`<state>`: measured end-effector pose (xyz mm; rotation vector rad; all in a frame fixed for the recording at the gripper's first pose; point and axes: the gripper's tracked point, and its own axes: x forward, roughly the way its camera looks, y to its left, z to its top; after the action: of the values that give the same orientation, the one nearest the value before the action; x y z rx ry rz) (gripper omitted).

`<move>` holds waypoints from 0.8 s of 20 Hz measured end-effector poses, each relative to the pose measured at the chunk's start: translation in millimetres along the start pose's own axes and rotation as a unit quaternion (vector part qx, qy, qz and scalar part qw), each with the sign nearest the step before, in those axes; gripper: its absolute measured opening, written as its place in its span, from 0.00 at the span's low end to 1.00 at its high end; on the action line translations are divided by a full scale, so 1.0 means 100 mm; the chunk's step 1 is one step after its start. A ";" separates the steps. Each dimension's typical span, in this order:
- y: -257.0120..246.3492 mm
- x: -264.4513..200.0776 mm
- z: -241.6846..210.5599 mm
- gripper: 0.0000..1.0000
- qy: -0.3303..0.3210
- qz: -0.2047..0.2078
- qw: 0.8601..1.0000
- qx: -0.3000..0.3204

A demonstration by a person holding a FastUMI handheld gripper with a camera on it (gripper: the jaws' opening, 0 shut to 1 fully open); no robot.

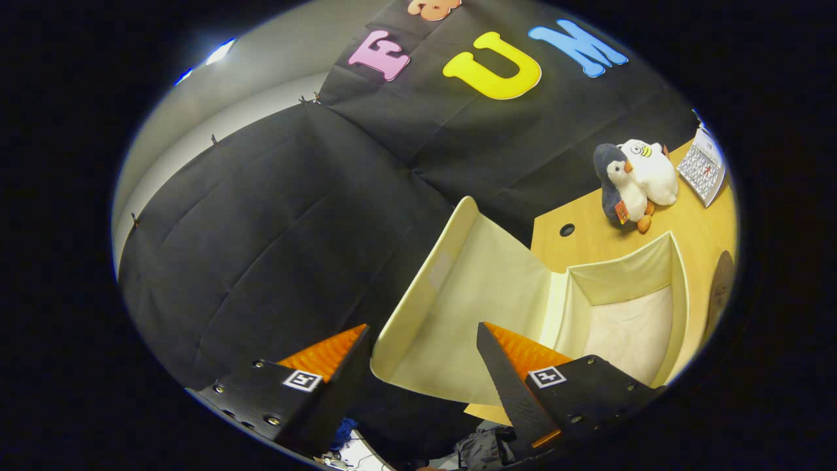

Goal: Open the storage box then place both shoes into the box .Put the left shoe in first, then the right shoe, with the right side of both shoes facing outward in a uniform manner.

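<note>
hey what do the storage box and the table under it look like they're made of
The storage box, lid swung open, looks like cream fabric or thin coated board: matte, soft folded edges, a slightly crinkled inner floor. Which of the two I can't tell. The table looks like light wood laminate: smooth, even grain, with a round cable hole. The gripper is open, its fingers astride the lid's edge.

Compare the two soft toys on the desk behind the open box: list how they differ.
The penguin toy is dark grey with a white front and orange beak and feet; the white toy is almost all white, with a yellow mark at its eye. The penguin toy sits nearer the storage box, the white toy behind it, towards the calendar. Both are plush, touch each other and rest on the wooden desk, far beyond the open gripper.
</note>
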<state>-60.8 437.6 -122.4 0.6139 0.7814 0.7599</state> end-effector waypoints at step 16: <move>-1.58 -1.63 0.88 0.97 -0.095 -0.174 0.971 -0.137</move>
<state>-11.1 198.9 -124.0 0.2831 0.5731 0.4667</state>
